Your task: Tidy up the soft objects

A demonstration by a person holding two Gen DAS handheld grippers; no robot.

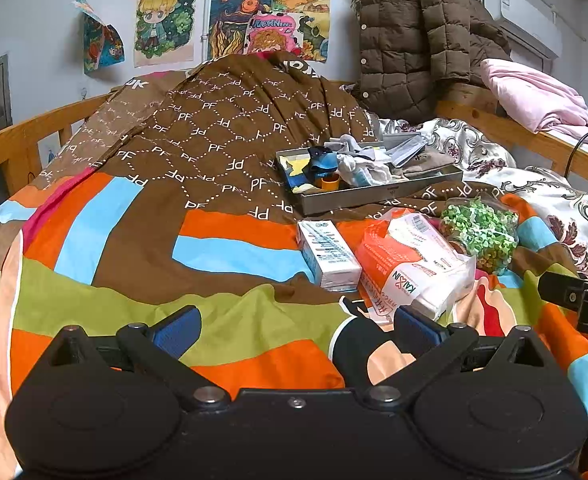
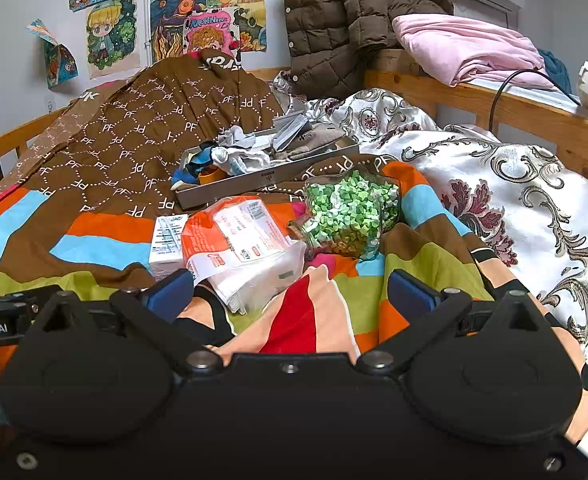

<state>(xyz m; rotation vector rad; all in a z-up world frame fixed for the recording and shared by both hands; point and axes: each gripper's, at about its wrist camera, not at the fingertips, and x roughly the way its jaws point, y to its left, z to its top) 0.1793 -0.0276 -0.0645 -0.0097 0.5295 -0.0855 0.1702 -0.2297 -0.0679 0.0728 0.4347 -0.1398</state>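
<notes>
On the bed, your left tool hovers low over the striped quilt, its blue pads spread wide and gripping nothing. Ahead and slightly right lies a small white tissue packet, flat on the quilt and touching the larger orange-and-white tissue pack beside it. Both look light and squashy; the plastic wrap will likely be slick, so take the small one across its narrow sides and the big one by its bulging middle or a loose end of film. Behind them a grey metal tray already carries crumpled socks and cloths, probably where soft things are meant to go. Next right, a glass jar of green paper stars lies on its side, mouth toward the tissue pack: hard, breakable, liable to roll, and by the look of it no part of the soft sorting. Your right tool sits just short of the big pack, pads equally wide apart and empty, over a fold of quilt. A floral satin cover fills the far right.
</notes>
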